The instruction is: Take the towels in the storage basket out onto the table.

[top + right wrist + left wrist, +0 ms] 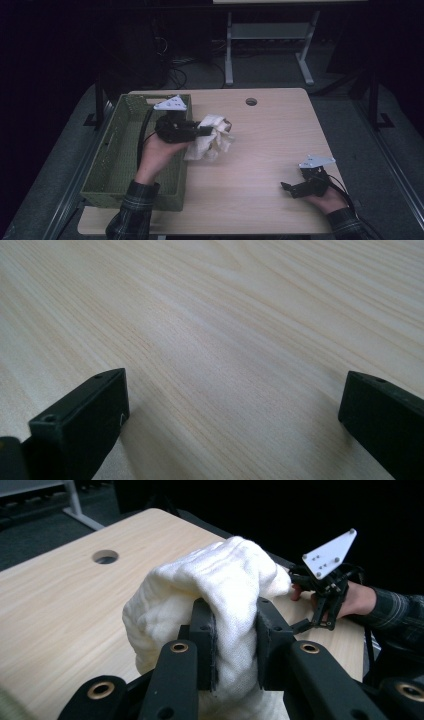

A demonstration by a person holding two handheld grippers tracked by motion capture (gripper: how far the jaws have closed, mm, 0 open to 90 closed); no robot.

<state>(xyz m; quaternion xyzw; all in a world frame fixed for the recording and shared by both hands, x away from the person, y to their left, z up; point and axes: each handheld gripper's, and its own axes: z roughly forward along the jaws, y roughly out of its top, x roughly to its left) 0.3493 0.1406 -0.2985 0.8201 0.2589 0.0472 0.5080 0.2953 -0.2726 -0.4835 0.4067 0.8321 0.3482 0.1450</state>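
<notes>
right gripper (288,188) rests low at the table's (260,150) near right edge, jaws spread wide over bare wood. farther off, left gripper (204,131) pinches a bunched white cloth (214,137), lifted just beside the green basket (112,165).

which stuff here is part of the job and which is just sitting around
In the job:
- white cloth, clamped in the left gripper and held above the table
- green basket, beside the left gripper

Lying about:
- right gripper, open and idle on the table
- round hole in the table
- white desk frame behind
</notes>
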